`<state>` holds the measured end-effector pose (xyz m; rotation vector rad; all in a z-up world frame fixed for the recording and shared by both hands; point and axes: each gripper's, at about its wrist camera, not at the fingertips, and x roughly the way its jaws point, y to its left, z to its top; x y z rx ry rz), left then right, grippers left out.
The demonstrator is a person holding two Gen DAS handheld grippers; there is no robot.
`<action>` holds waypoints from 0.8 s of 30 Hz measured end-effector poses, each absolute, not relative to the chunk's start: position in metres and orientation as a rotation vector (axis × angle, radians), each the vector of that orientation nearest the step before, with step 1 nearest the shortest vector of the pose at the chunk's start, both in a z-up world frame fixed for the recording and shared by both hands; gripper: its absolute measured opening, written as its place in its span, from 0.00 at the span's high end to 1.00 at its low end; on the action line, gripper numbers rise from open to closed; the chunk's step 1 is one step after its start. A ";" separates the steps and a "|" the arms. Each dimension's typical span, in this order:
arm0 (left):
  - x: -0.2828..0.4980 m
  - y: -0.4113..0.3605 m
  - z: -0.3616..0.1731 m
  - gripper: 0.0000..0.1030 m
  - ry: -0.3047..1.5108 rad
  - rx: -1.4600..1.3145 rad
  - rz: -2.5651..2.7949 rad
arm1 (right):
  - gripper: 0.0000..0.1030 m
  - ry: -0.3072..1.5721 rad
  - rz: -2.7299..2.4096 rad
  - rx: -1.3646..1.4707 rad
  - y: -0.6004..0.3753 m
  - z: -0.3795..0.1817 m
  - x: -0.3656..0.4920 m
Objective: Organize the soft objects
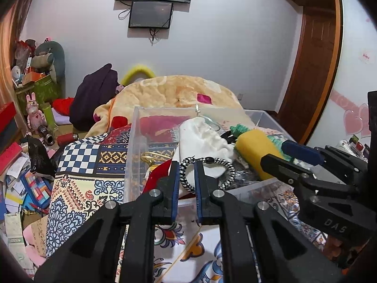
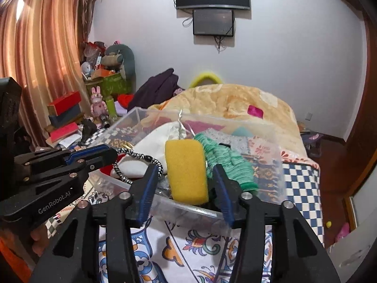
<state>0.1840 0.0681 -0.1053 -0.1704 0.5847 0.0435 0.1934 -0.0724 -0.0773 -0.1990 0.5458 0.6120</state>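
A clear plastic bin (image 1: 135, 127) sits on the patterned bed and holds soft things: a white cloth (image 1: 200, 139), a yellow sponge (image 2: 186, 172), a green knitted piece (image 2: 226, 160) and a black-and-white braided cord loop (image 1: 229, 167). My left gripper (image 1: 187, 174) is nearly closed with the cord loop between its fingers over the bin's near edge. My right gripper (image 2: 187, 176) is open with its fingers either side of the yellow sponge, not pressing it. It also shows in the left wrist view (image 1: 282, 155), and the left gripper in the right wrist view (image 2: 110, 153).
A beige blanket (image 2: 235, 103) is heaped behind the bin. A dark purple garment (image 1: 94, 94) lies at the bed's far left. Boxes, toys and papers clutter the floor (image 1: 21, 165) on the left. Two screens (image 1: 150, 14) hang on the far wall. A wooden door (image 1: 311, 70) stands on the right.
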 end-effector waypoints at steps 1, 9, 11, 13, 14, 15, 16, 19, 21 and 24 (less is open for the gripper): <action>0.181 0.068 -0.103 0.89 0.580 -0.170 0.040 | 0.52 0.539 0.613 -0.198 -0.073 -0.075 0.193; 0.148 0.058 -0.063 0.86 0.478 -0.141 0.010 | 0.52 0.438 0.624 -0.161 -0.094 -0.042 0.170; 0.136 0.054 -0.047 0.81 0.433 -0.128 0.003 | 0.52 0.402 0.627 -0.134 -0.100 -0.028 0.162; 0.124 0.050 -0.033 0.72 0.389 -0.118 -0.001 | 0.51 0.365 0.627 -0.113 -0.107 -0.017 0.155; 0.118 0.048 -0.025 0.70 0.368 -0.111 -0.005 | 0.50 0.346 0.628 -0.103 -0.110 -0.011 0.152; 0.114 0.047 -0.020 0.64 0.354 -0.106 -0.008 | 0.48 0.330 0.629 -0.096 -0.111 -0.007 0.148; 0.108 0.046 -0.013 0.57 0.335 -0.100 -0.010 | 0.47 0.309 0.630 -0.086 -0.115 -0.001 0.143; 0.092 0.042 0.004 0.37 0.283 -0.093 -0.015 | 0.43 0.254 0.629 -0.073 -0.121 0.013 0.131; 0.083 0.039 0.012 0.31 0.257 -0.087 -0.017 | 0.41 0.225 0.632 -0.073 -0.123 0.020 0.123; 0.071 0.036 0.020 0.24 0.225 -0.073 -0.011 | 0.31 0.183 0.626 -0.067 -0.127 0.028 0.113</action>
